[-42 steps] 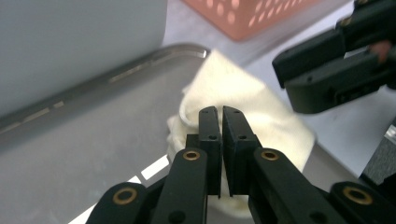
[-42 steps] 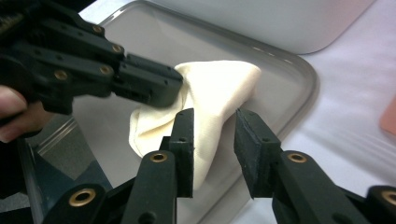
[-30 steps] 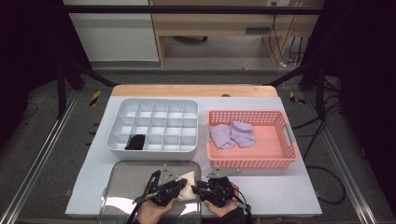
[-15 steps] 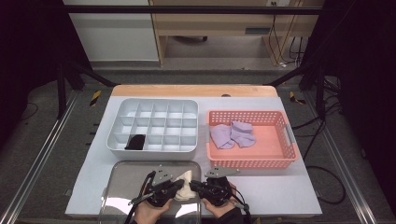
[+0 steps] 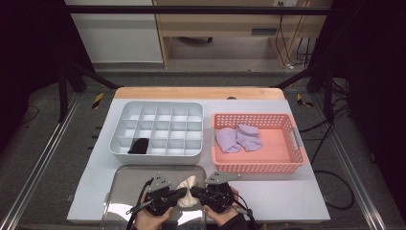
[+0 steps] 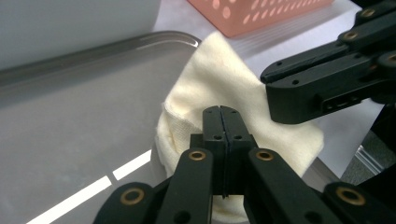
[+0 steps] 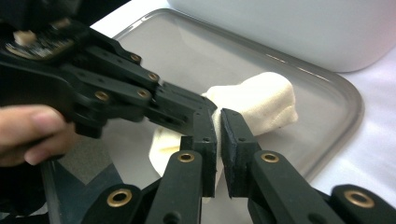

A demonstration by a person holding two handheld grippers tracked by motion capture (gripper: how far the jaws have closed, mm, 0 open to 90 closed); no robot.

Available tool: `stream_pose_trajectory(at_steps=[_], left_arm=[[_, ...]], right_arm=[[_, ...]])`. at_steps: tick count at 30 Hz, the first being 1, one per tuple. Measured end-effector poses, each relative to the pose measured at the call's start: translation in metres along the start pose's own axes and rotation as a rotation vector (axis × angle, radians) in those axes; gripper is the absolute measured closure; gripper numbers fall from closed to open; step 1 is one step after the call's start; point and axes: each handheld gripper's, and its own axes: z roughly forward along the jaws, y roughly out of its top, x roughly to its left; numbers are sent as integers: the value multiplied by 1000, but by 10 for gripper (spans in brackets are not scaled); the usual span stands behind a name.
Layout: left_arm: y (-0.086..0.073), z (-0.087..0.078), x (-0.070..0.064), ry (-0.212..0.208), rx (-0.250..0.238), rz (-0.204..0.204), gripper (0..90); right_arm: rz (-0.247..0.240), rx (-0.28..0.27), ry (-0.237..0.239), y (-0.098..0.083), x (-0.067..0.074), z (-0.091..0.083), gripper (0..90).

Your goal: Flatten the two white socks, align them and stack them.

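Note:
A cream sock lies on the metal tray at the table's near edge. My left gripper comes in from the left. In the left gripper view its jaws are pressed together on a fold of the sock. My right gripper faces it from the right. Its jaws have just been closing and now stand a narrow slit apart, with the sock's cloth pinched between them. The two grippers' tips nearly meet over the sock.
Behind the tray stands a white compartment box with a black sock in a front cell. To the right, a pink basket holds two purple socks. Bare table lies right of the tray.
Both hands stay almost where they were over the tray. The grippers' tips sit a little closer together on the cream sock.

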Motion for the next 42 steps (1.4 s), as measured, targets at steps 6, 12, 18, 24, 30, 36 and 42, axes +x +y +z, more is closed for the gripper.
stream_pose_trajectory(at_steps=[6, 12, 18, 24, 30, 36, 42], left_arm=[[2, -1, 0, 6, -7, 8, 894], [3, -30, 4, 72, -56, 44, 894], [-13, -37, 17, 127, 12, 16, 893], [-15, -24, 10, 100, 42, 31, 893], [-16, -24, 9, 100, 42, 32, 893], [-16, -23, 9, 106, 47, 39, 894], [-16, -23, 11, 100, 54, 33, 894]], right_arm=[[-14, 7, 2, 0, 2, 1, 852], [-7, 6, -7, 0, 1, 0, 851], [-14, 5, -6, 1, 2, 0, 848], [-43, 22, 1, 3, 5, 3, 845], [-68, 50, 33, 6, 9, 10, 839], [-92, 51, 69, 9, 15, 19, 835], [-111, 74, 88, 1, 19, 31, 835]])
